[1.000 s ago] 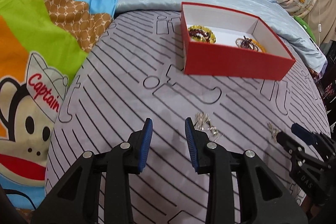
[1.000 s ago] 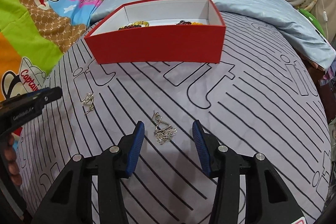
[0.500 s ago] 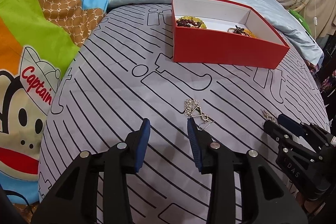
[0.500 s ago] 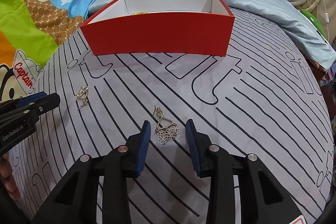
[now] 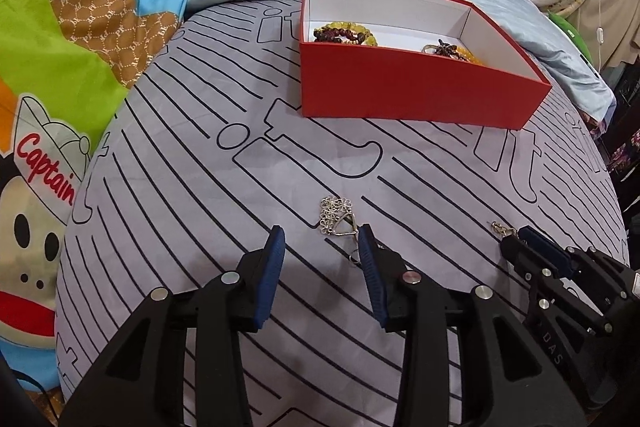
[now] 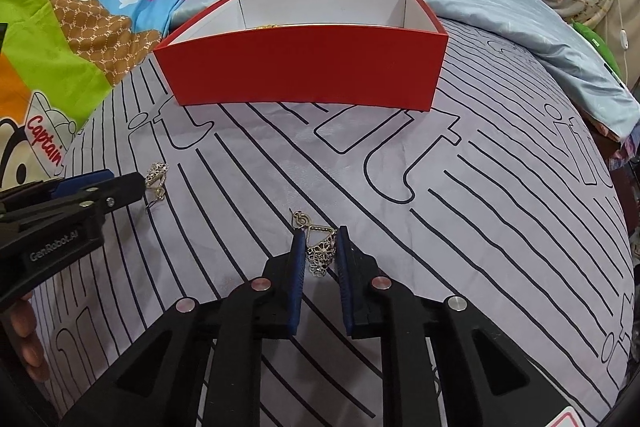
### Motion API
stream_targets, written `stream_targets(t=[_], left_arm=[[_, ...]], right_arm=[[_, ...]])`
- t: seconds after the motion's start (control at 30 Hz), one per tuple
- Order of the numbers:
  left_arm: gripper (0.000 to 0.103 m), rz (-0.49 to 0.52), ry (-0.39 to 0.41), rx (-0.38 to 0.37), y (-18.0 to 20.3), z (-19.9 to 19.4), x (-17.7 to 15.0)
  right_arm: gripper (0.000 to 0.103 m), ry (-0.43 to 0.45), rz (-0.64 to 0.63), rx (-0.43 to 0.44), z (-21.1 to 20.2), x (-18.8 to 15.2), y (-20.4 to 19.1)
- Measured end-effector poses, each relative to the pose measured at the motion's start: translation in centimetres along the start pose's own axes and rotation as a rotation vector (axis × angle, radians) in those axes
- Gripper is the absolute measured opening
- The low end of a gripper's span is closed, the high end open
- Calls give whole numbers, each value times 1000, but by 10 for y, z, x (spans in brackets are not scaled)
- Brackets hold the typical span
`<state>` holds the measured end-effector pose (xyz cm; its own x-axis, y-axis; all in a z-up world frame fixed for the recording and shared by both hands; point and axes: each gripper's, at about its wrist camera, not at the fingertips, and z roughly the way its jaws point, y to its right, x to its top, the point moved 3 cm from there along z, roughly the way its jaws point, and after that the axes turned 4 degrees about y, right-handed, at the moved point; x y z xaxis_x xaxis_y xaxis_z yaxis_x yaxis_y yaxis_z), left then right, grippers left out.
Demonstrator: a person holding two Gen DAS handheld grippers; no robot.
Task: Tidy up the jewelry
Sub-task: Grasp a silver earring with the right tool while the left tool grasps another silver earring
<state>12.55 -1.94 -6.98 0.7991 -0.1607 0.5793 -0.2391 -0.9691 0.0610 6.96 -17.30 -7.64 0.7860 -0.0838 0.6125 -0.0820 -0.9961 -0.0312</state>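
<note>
Right gripper [image 6: 319,251]: fingers are closing on the right earring [image 6: 320,251], a silver filigree drop lying on the bed sheet [image 6: 480,227]. The pads are seen at both flanks of the filigree; its hook and triangular top project beyond the tips. Firm pinch not confirmed.

Left gripper [image 5: 320,247]: fingers spread and opening, nothing pinched. The left earring [image 5: 336,217] lies just ahead of the tips, nearer the right-hand finger, hook partly hidden behind it.

Red box [image 5: 400,87] stands further back on the sheet, open, w/ beaded bracelets [image 5: 346,33] already inside. Both earrings are still outside it.

Step in hand, judged: pick-up of both earrings for transfer to box. Recommendations: right closure to be completed before any lift, pads kept on the filigree body, not the thin hook; sheet not to be pinched along w/ it. Left gripper to be re-centred so the earring sits between the pads, then lowered & closed.

Writing legible: "GenRobot.AI" on left gripper body (right wrist view); "DAS" on right gripper body (left wrist view); "Captain" on cartoon blanket [image 5: 48,167]; "it" printed repeatedly on sheet.
</note>
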Motion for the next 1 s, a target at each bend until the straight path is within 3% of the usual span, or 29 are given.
stream_targets(t=[0.43,0.67,0.83,0.9,1.0], left_arm=[[39,-2,1,17,4,17,0],[21,25,8,-1,11,17,0],[17,30,15,-4,12,16,0],[2,29,8,-10,12,16,0],[2,25,6,-15,11,16,0]], right_arm=[[14,-5,15,12,-2,-2,2],[14,-6,16,13,-2,-2,2],[14,-6,17,13,-2,-2,2],[14,-6,18,14,-2,-2,2],[14,-9,21,16,-3,-2,2]])
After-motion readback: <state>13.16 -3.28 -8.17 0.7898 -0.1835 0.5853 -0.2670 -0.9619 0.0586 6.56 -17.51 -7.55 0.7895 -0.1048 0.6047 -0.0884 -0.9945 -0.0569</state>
